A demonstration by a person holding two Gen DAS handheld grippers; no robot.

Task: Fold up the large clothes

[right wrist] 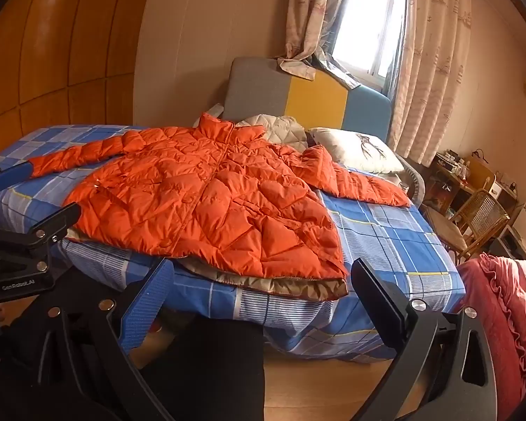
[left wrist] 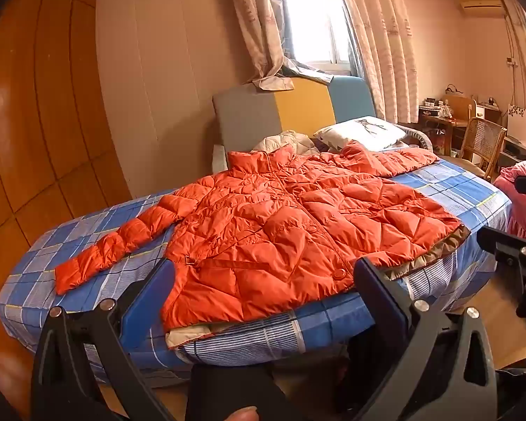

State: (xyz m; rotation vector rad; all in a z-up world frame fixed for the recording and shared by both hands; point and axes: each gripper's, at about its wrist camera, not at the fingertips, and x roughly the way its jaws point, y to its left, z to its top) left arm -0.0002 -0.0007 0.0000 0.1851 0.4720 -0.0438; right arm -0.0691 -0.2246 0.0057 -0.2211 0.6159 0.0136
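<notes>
Jacket: an orange quilted jacket [left wrist: 284, 224] lies spread flat, front up, on the bed [left wrist: 449, 189], its hem at the near edge and both sleeves stretched out sideways.
Wardrobe: wooden wardrobe [left wrist: 35, 112] stands far left, beside the bed.
Left gripper: left gripper [left wrist: 263, 280] hangs short of the hem, its 2 fingers wide apart, gripping nothing.
Right gripper: right gripper [right wrist: 263, 280] likewise spread wide, empty, near the hem.
Pillow: white pillow [right wrist: 357, 151] lies by the headboard.
Chair: rattan chair [right wrist: 473, 221] stands right of the bed.
</notes>
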